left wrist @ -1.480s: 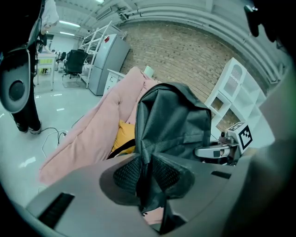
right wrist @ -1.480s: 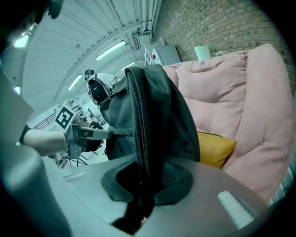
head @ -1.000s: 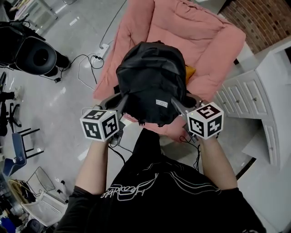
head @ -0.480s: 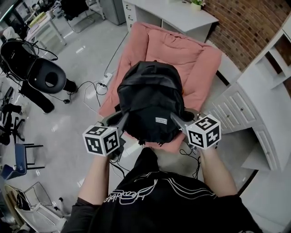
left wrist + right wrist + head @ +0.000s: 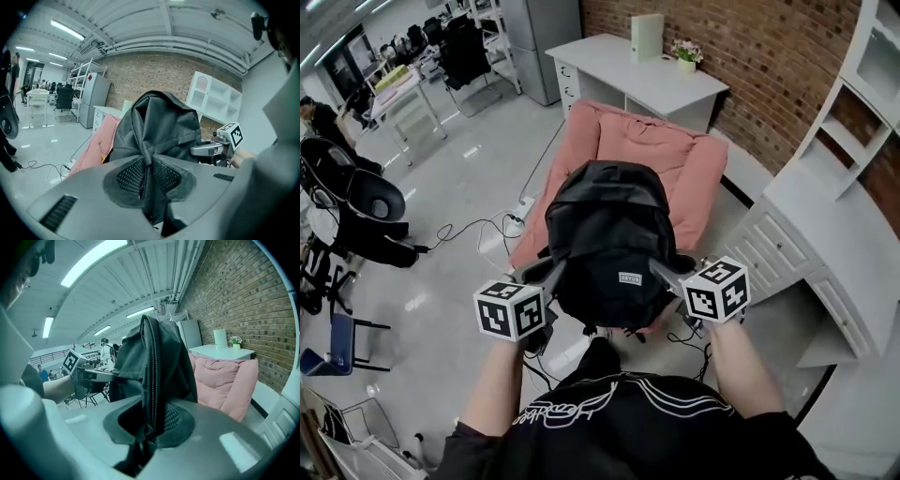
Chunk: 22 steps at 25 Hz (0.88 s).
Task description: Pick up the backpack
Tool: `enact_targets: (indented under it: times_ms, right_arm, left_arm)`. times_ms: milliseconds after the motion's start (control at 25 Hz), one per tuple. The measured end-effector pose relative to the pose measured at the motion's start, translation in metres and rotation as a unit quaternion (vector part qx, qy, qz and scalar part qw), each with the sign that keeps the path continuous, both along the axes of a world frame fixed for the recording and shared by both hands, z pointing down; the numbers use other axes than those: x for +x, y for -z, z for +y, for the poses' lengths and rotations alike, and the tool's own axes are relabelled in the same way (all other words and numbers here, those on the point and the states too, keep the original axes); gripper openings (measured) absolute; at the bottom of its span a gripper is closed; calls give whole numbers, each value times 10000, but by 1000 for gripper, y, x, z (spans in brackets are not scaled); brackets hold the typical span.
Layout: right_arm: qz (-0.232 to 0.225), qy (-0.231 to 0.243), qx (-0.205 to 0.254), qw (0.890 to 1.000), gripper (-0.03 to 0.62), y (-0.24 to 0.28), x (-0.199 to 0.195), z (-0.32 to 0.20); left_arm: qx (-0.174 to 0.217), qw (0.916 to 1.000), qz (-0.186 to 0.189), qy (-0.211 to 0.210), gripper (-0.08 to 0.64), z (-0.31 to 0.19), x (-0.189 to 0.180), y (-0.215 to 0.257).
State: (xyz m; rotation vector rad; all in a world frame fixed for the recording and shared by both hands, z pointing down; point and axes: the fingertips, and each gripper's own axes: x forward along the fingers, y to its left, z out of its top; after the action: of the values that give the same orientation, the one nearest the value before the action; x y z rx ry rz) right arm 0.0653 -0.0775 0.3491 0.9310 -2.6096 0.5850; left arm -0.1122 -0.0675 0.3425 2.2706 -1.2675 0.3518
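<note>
Head view puts the backpack [image 5: 607, 234] straight ahead of me, slung between my two tools. The left hand-held gripper [image 5: 551, 270] is at its near left edge and the right hand-held gripper [image 5: 664, 273] at its near right edge. Its long axis runs away from me toward the pink sofa [image 5: 698, 159], so neither hand is nearer; they flank the end closest to my chest, level with each other.

Left gripper view shows those jaws nearly together, clamped on a gathered fold of the black fabric, with the bag's bulk rising just beyond the pads. Right gripper view shows the same on the other side: the jaws are pinched on the seam where the zip runs, and the sofa sits behind the bag, apart from it. I judge the bag to be off the cushion and carried by the two pinches alone, though I cannot see its underside.

Both forearms [image 5: 502, 375] reach forward side by side, wrists tipped a little downward, marker cubes facing up. For the lift to hold, I would keep both hands at matching height so the load doesn't swing to one side and drag the fabric out of a pinch.
</note>
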Motion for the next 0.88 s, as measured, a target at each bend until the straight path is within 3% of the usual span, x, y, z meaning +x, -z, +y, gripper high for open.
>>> enact_targets:
  times_ms: [880]
  right_arm:
    - [-76,-281,425,9987,46,37,27,48]
  left_arm:
    - [325,9994,110,-93,57,51,26,40]
